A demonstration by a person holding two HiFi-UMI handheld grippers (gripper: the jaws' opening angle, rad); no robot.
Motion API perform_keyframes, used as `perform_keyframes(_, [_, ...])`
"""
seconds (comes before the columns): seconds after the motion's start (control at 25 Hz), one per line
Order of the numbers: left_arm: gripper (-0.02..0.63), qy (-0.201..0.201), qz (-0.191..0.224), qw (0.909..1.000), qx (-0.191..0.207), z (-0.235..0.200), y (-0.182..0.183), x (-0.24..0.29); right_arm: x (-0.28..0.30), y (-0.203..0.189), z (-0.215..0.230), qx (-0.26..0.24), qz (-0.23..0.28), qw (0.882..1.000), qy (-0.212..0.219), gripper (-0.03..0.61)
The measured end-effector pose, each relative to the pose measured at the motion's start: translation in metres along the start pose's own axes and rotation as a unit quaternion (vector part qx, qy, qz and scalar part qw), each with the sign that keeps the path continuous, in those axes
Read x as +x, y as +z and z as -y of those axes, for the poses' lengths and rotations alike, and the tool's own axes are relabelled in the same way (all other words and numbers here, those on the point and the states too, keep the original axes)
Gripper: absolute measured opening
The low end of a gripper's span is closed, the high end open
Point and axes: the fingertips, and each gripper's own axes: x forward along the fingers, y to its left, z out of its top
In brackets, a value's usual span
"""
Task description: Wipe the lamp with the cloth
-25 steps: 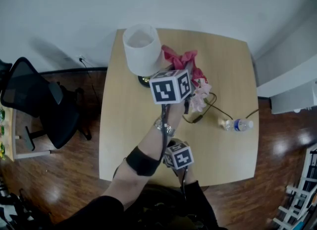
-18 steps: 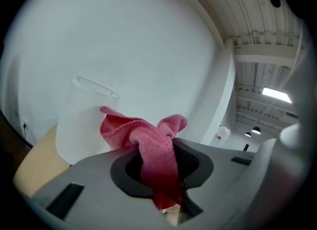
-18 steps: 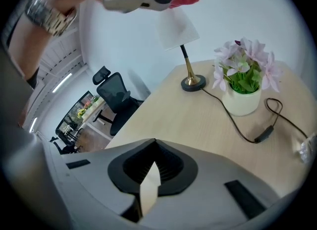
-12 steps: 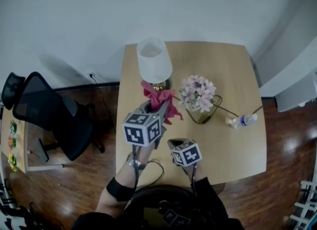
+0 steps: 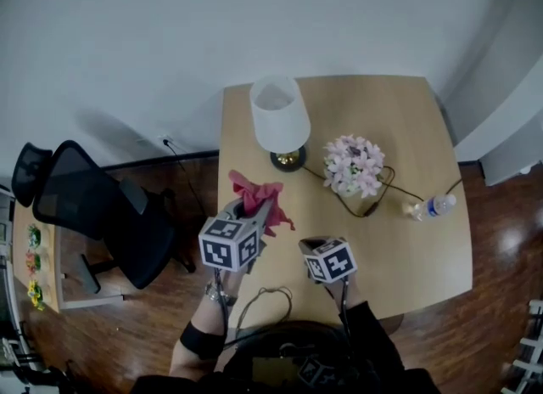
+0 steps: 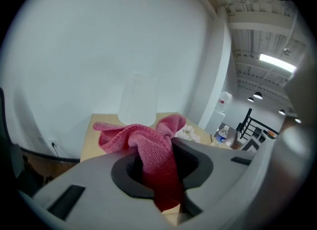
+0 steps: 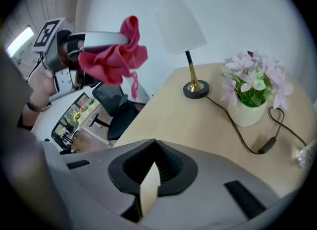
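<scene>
The lamp (image 5: 276,115), white shade on a brass base, stands at the table's far left; it shows too in the left gripper view as the lamp (image 6: 137,100) and in the right gripper view as the lamp (image 7: 181,25). My left gripper (image 5: 253,211) hovers over the near left edge, well short of the lamp. Its jaws are closing on the pink cloth (image 5: 257,196), which bunches out ahead of the left gripper (image 6: 159,174) as the cloth (image 6: 148,142). The right gripper (image 5: 312,244) is shut and empty near the front edge, and its own view shows the right gripper (image 7: 148,194) the same.
A pot of pink flowers (image 5: 355,166) sits right of the lamp, with a black cable (image 5: 366,207) looping around it. A water bottle (image 5: 431,206) lies near the table's (image 5: 407,129) right edge. A black office chair (image 5: 93,214) stands on the floor at the left.
My left gripper has carried the cloth away from the lamp and flowers, back toward the near left side of the table. The right gripper has barely shifted.
</scene>
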Motion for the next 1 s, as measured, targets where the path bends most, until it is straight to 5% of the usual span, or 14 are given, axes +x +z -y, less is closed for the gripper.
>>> perform_keyframes(0.24, [0.087, -0.006, 0.063, 0.9936, 0.094, -0.046, 0.148, 0.007, 0.009, 0.006, 0.009, 0.016, 0.000, 1.000, 0.000, 0.003])
perform_keyframes(0.4, [0.087, -0.004, 0.046, 0.9881, 0.147, -0.074, 0.210, 0.033, 0.010, 0.009, 0.014, 0.026, 0.003, 1.000, -0.001, 0.003])
perform_keyframes(0.68, [0.087, -0.029, -0.034, 0.9770, 0.208, -0.095, 0.243, 0.088, 0.011, 0.010, 0.031, 0.040, 0.004, 0.999, -0.004, 0.003])
perform_keyframes(1.0, [0.087, -0.096, -0.148, 0.9378, 0.299, -0.086, 0.239, 0.136, 0.011, 0.020, 0.039, 0.036, 0.000, 0.999, -0.008, 0.003])
